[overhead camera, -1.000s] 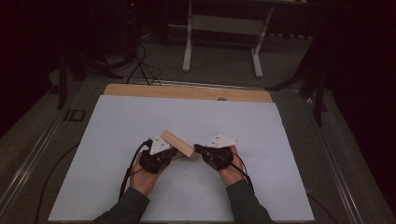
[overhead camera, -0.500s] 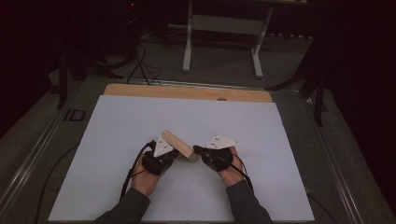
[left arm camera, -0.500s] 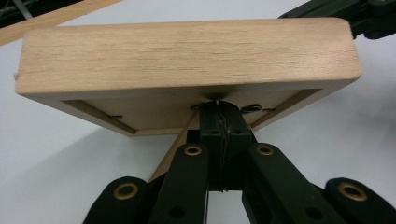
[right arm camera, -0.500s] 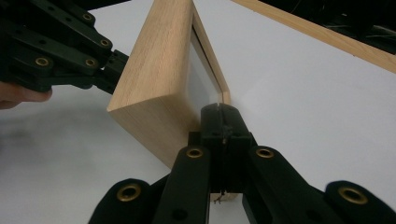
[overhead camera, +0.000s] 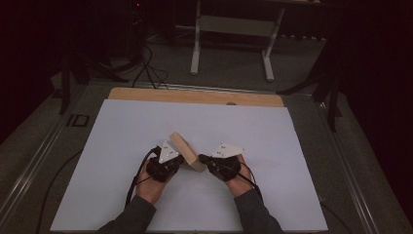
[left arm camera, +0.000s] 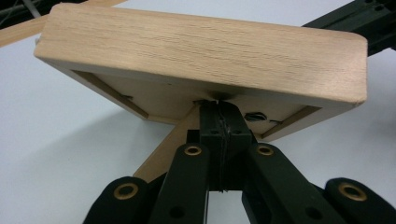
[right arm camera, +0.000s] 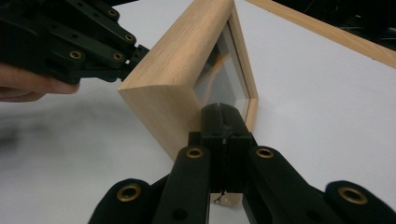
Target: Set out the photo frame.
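Dark room w/ a white-legged stand (overhead camera: 231,29) behind; white surface (overhead camera: 292,146) in front, wood strip (overhead camera: 195,96) along its far edge. Cables (overhead camera: 146,68) run on the floor at back left.

Wooden picture frame (overhead camera: 186,151) sits near the centre of the white surface, slightly toward the person, tilted up on one edge btw. the two tools. In the right tool view its glass front faces the far side, light wood rim all round. In the left tool view the back shows: recessed panel, a wood prop leg running down toward the surface, small metal clip near the tool tip.

Left tool (overhead camera: 176,159): jaws closed flat together, nothing btw. them, tip pressed against the frame's back right at the top of the prop leg (left arm camera: 163,147). Left hand (overhead camera: 148,183) wraps its body, grey plate on top.

Right tool (overhead camera: 203,158): jaws also closed together, nothing gripped, tip at the frame's front near its lower corner; exact contact hard to tell. Right hand (overhead camera: 238,178) holds it, sleeve at bottom edge.

Tools face each other from opposite sides of the frame.
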`<state>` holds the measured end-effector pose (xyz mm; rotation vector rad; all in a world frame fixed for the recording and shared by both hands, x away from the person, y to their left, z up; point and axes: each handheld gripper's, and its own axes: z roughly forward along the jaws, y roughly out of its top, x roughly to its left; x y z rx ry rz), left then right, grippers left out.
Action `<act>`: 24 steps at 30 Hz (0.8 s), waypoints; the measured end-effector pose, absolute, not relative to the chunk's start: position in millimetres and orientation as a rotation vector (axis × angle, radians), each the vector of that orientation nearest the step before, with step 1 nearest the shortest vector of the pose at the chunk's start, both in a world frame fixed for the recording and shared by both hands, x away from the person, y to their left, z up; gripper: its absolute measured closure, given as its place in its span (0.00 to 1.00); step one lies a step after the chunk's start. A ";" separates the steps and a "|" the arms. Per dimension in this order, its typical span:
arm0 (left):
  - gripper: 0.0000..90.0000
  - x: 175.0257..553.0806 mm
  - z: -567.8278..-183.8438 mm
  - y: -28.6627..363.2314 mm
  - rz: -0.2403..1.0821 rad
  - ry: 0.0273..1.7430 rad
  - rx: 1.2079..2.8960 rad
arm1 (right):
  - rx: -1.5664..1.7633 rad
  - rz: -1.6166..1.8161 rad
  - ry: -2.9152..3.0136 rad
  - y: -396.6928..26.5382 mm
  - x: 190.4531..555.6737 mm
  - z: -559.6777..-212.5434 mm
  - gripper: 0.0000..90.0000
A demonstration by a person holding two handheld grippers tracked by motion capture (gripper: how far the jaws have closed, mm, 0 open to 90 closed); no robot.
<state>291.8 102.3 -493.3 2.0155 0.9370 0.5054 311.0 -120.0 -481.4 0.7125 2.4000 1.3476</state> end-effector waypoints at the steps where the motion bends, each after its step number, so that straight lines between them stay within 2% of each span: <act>1: 0.99 292.1 -493.8 102.4 0.504 0.938 2.016 | 0.712 1.348 2.402 -119.6 310.6 -481.4 1.00; 24: 0.99 295.5 -497.4 106.2 0.504 0.972 2.006 | 0.664 1.356 2.434 -110.7 305.0 -483.2 1.00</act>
